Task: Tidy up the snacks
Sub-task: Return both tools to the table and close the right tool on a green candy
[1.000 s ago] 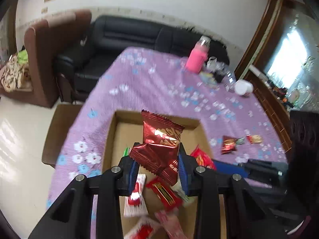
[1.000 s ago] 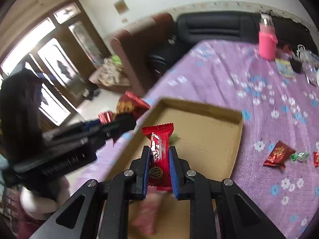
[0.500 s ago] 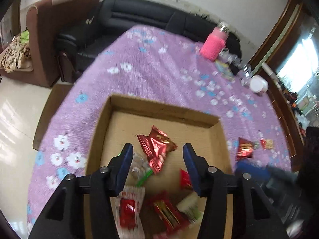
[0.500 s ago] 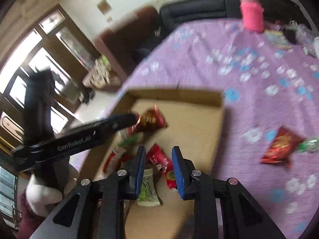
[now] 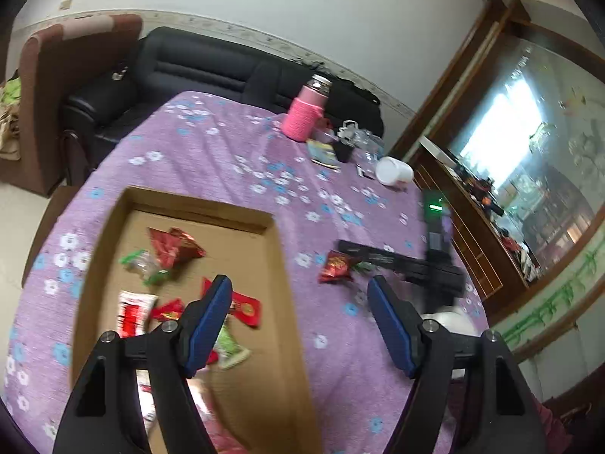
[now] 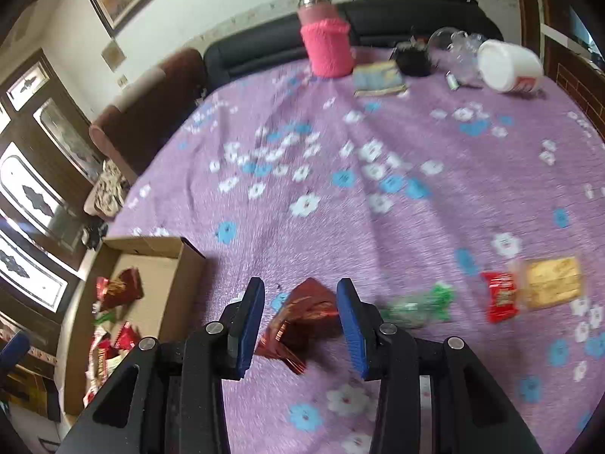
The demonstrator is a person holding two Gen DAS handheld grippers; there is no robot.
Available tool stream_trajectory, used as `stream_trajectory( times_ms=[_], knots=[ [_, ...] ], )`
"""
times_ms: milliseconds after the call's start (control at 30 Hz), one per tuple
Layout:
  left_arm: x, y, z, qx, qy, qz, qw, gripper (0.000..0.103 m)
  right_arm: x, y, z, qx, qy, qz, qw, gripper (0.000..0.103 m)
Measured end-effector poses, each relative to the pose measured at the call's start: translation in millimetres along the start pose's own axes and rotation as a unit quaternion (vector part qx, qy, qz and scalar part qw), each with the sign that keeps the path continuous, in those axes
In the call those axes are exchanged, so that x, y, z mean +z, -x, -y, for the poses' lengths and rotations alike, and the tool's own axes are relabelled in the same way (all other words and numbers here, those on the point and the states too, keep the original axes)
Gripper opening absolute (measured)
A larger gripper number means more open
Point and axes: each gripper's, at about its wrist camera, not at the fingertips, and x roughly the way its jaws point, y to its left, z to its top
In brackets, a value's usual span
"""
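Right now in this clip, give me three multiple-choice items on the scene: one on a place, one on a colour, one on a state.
1. Where does the dark red foil snack packet lie?
A. inside the box
B. on the cloth between the right hand-held gripper's fingers
C. on the sofa

2. What colour is the knitted sleeve on the bottle?
A. pink
B. green
C. white

3. How does the left hand-held gripper stand?
A. shut on a packet
B. open and holding nothing
C. out of view

Answers: 1 B, the packet rests on the purple flowered tablecloth, outside the shallow brown cardboard box. 2 A, the sleeve shows bright pink in both views. 3 B, its blue pads are spread wide over the box edge with nothing between them.
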Motion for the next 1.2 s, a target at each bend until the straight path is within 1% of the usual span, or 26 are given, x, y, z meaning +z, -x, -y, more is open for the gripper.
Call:
stream_trajectory(
  times_ms=[33, 67, 100, 133, 200, 300, 333, 367, 400, 433, 467, 500, 533, 567, 600, 667, 767, 833, 900, 967, 1000, 1033, 1067, 1133, 1200],
  knots=[
    [-2, -1, 3, 0.0, -0.003, 0.0, 1.0, 0.073, -2, -10, -4, -0.004, 0.009, -0.009, 1.0, 0.042],
    [-4, -2, 6, 0.0, -0.006, -0.001, 1.0, 0.073, -6, -12, -5, -0.005, 0.011, -0.015, 1.0, 0.039],
    [-5, -3, 9, -0.001, -0.008, -0.004, 1.0, 0.073, -11, -11, -4, -0.004, 0.015, -0.021, 1.0, 0.022],
    [-6, -4, 10, -0.003, -0.007, -0.006, 1.0, 0.073, -16, -9, -2, 0.009, 0.017, -0.034, 0.999, 0.013],
    [-8, -6, 11, -0.008, -0.005, -0.01, 0.9999, 0.073, -26, -3, 5, 0.031, 0.012, -0.056, 0.998, 0.013],
    [-12, -6, 16, -0.015, -0.008, -0.012, 0.9998, 0.073, -48, 15, 11, 0.091, 0.033, -0.101, 0.99, 0.013],
    [-14, -6, 19, -0.019, -0.01, -0.013, 0.9997, 0.073, -52, 27, 17, 0.11, 0.033, -0.096, 0.989, 0.013],
    [-16, -7, 22, -0.024, -0.012, -0.014, 0.9995, 0.073, -52, 40, 25, 0.117, 0.026, -0.079, 0.99, 0.013],
    [-18, -8, 24, -0.026, -0.013, -0.015, 0.9994, 0.073, -49, 54, 36, 0.115, 0.011, -0.054, 0.992, 0.013],
    [-20, -10, 28, -0.029, -0.015, -0.017, 0.9993, 0.073, -44, 67, 50, 0.102, -0.008, -0.022, 0.994, 0.014],
    [-21, -12, 32, -0.032, -0.019, -0.019, 0.9992, 0.073, -38, 75, 60, 0.083, -0.018, 0.0, 0.996, 0.016],
    [-24, -15, 38, -0.035, -0.025, -0.022, 0.9988, 0.073, -34, 79, 68, 0.059, -0.021, 0.017, 0.998, 0.029],
    [-26, -16, 42, -0.036, -0.03, -0.024, 0.9986, 0.073, -29, 80, 76, 0.034, -0.021, 0.026, 0.999, 0.045],
    [-28, -18, 46, -0.035, -0.036, -0.027, 0.9984, 0.073, -26, 78, 80, 0.018, -0.022, 0.03, 0.999, 0.051],
    [-32, -22, 52, -0.033, -0.044, -0.033, 0.9979, 0.073, -23, 74, 84, 0.004, -0.024, 0.033, 0.999, 0.053],
    [-38, -29, 58, -0.029, -0.057, -0.043, 0.9971, 0.073, -17, 64, 88, -0.005, -0.03, 0.031, 0.999, 0.053],
    [-48, -42, 67, -0.019, -0.081, -0.062, 0.9946, 0.073, -10, 46, 82, 0.001, -0.021, 0.027, 0.999, 0.053],
    [-54, -53, 75, -0.01, -0.103, -0.077, 0.9917, 0.073, -6, 31, 74, -0.014, -0.012, 0.021, 1.0, 0.053],
    [-59, -60, 82, -0.006, -0.117, -0.085, 0.9894, 0.073, -6, 17, 70, -0.033, -0.019, 0.009, 0.999, 0.053],
    [-62, -66, 87, -0.007, -0.125, -0.091, 0.988, 0.073, -5, 4, 66, -0.048, -0.016, -0.004, 0.999, 0.053],
    [-63, -69, 89, -0.008, -0.127, -0.094, 0.9875, 0.073, -6, 3, 63, -0.059, -0.007, 0.001, 0.998, 0.052],
    [-64, -72, 90, -0.009, -0.129, -0.097, 0.9869, 0.073, -6, 1, 60, -0.072, 0.003, -0.002, 0.997, 0.038],
    [-64, -74, 93, -0.008, -0.133, -0.1, 0.986, 0.073, -8, 2, 59, -0.078, 0.011, -0.003, 0.997, 0.03],
    [-64, -77, 97, -0.004, -0.144, -0.101, 0.9844, 0.073, -14, 7, 63, -0.067, 0.016, -0.014, 0.998, 0.029],
    [-66, -81, 102, 0.001, -0.157, -0.101, 0.9824, 0.073, -23, 15, 68, -0.07, 0.023, -0.019, 0.997, 0.028]
  ],
)
